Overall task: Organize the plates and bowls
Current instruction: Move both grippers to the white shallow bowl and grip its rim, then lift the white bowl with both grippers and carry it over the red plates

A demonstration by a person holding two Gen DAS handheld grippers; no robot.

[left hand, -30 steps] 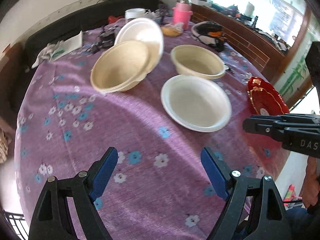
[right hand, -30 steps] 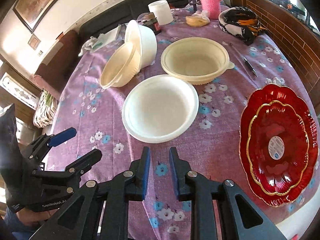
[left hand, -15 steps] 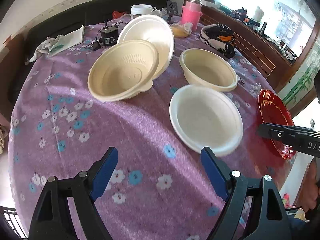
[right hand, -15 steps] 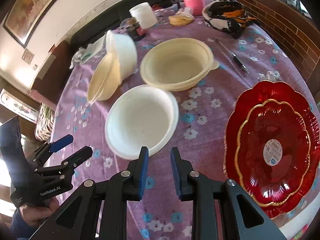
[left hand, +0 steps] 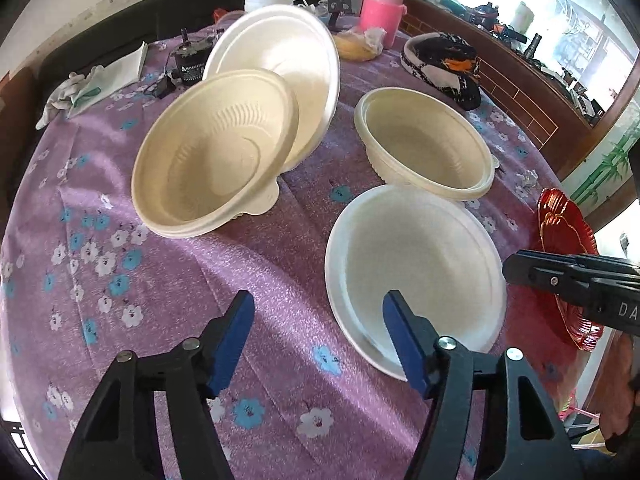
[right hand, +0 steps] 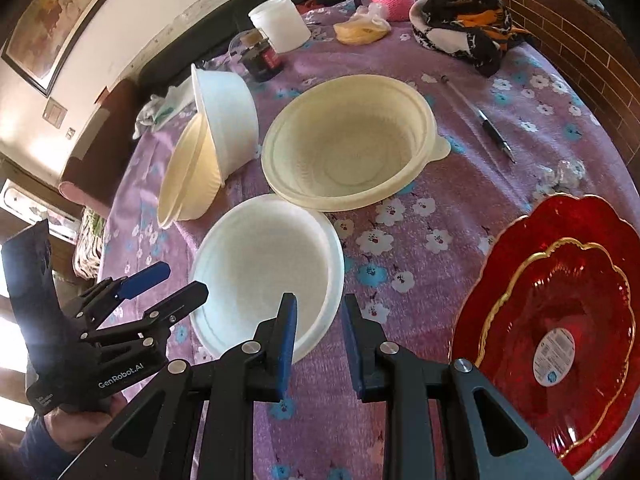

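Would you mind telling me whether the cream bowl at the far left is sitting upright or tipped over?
Tipped. The cream bowl lies on its side, opening facing the camera, leaning against the white bowl behind it.

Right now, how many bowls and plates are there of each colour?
White bowls: 2, one flat, one tipped on its side
Cream bowls: 2, one flat, one tipped
Red plates: 2, small stacked on big
Total: 6

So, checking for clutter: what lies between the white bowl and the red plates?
Only bare floral tablecloth between white bowl and red plates, seen in the right wrist view.
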